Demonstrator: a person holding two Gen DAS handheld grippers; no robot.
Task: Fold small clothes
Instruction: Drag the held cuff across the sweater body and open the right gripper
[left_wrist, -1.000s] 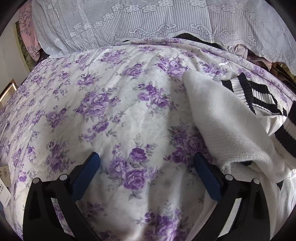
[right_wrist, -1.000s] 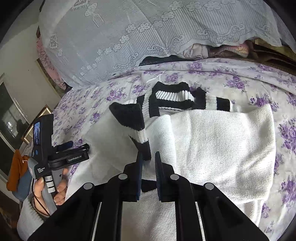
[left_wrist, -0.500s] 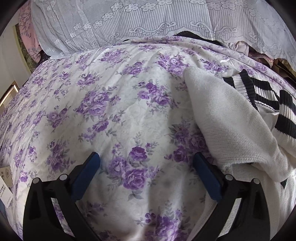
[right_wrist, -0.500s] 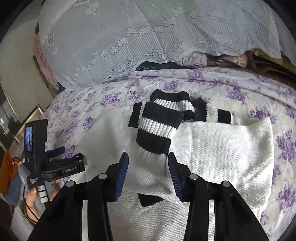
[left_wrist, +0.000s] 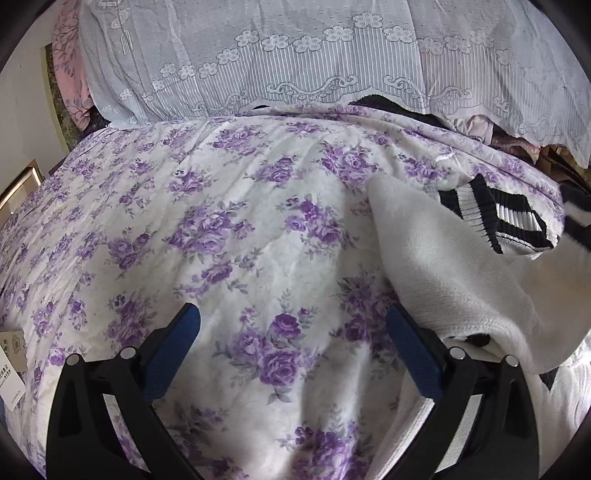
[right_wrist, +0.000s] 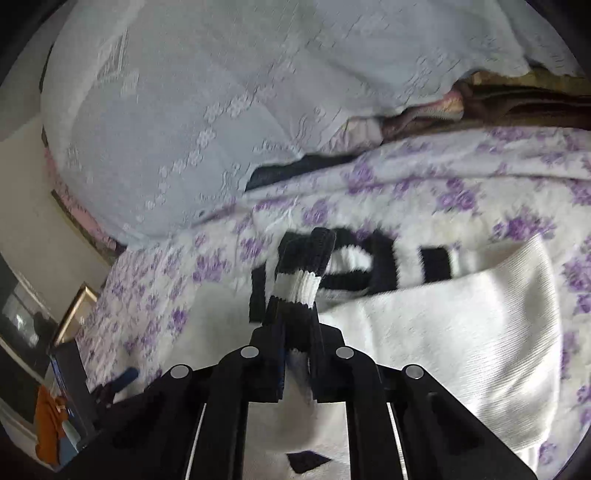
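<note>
A white knit sweater (right_wrist: 450, 332) with black-and-white striped ribbing lies partly folded on the purple-flowered bedspread (left_wrist: 229, 236). My right gripper (right_wrist: 297, 354) is shut on the sweater's striped sleeve cuff (right_wrist: 301, 273), which stands up between the fingers. In the left wrist view the sweater (left_wrist: 443, 273) lies at the right, its hem beside the right fingertip. My left gripper (left_wrist: 291, 332) is open and empty over the bare bedspread.
A pale lace-covered pile (left_wrist: 314, 62) runs along the back of the bed. More folded clothes (right_wrist: 480, 110) lie under its right end. A paper tag (left_wrist: 11, 369) lies at the bed's left edge. The left gripper shows at the lower left of the right wrist view (right_wrist: 85, 391).
My right gripper opened half a second ago, then shut on the striped cuff and lifted it. The right view is blurred by motion. The left gripper has stayed open and nearly still.
</note>
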